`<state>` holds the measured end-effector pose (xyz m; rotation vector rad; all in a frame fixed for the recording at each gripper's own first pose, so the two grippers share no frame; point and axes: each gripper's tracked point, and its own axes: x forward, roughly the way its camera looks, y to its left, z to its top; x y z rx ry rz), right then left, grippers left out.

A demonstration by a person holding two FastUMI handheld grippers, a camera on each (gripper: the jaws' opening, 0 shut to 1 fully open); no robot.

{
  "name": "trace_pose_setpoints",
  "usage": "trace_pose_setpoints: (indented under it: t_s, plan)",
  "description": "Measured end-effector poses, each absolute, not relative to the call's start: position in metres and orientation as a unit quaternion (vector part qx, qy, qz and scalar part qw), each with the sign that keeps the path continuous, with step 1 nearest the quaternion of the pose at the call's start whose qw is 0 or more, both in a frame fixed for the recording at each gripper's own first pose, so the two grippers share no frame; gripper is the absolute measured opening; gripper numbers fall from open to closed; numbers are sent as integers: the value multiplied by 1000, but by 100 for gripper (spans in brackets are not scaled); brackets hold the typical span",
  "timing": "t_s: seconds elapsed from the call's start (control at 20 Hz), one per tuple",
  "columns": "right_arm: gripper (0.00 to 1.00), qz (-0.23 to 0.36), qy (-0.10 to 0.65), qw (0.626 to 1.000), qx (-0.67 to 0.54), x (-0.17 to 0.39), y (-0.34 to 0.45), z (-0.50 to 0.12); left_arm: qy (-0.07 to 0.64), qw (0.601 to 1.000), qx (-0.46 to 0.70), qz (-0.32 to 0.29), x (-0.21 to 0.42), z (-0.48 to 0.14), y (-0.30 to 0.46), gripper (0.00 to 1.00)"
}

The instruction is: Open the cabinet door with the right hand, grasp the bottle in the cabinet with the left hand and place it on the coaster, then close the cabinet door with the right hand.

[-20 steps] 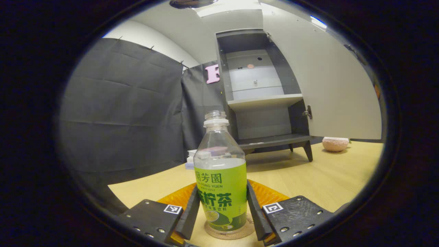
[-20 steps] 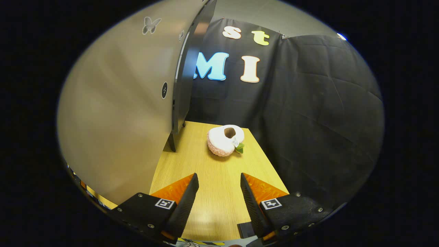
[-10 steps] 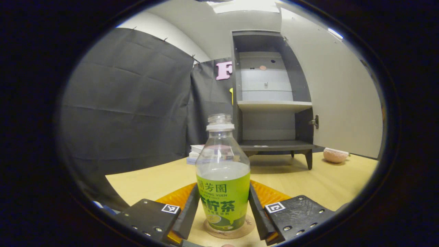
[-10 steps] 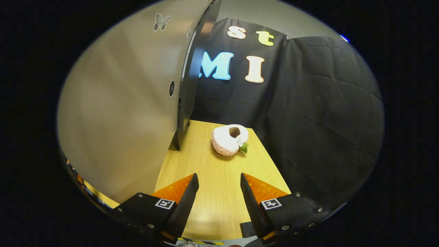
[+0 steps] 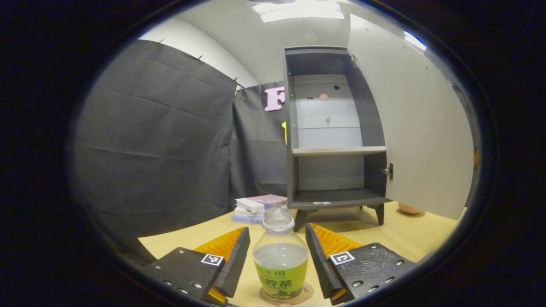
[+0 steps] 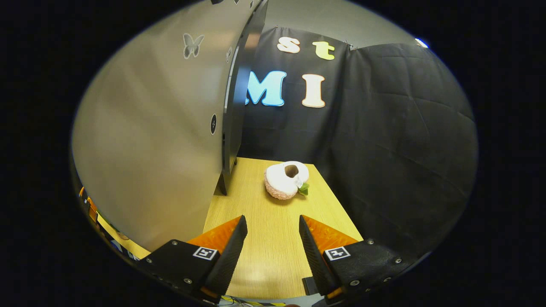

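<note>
Bottle set on coaster; cabinet door open; both grippers spread.

The cabinet point(image 5: 337, 140) stands at the table's point(image 6: 273, 238) far edge, its door point(image 5: 409, 128) swung wide and its shelves bare. The bottle point(image 5: 280, 260) stands upright on the coaster point(image 5: 308, 291) at the near edge. The left gripper point(image 5: 277, 268) flanks it, fingers released, gaps either side. The right gripper point(image 6: 272, 247) is spread over bare table beside the door, grasping nothing.

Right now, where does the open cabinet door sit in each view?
Left gripper view: cabinet door on the right side, swung open, inner face toward the camera.
Right gripper view: cabinet door on the left side, outer face with a butterfly sticker.
Shared landmark: the pink plush toy on the table by the door.
</note>
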<state>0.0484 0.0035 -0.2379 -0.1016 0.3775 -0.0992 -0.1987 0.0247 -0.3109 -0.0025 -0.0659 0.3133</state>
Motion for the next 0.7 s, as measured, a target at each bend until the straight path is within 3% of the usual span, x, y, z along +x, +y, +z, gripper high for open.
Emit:
trace_pose_setpoints:
  t_s: [0.45, 0.7]
  plan:
    - [78, -51, 180, 982, -18, 47, 2, -214, -23, 989, 16, 145, -190, -247, 11, 74]
    - [82, -47, 150, 988, 0, 49, 2, -171, -42, 988, 17, 150, -190, -173, 5, 75]
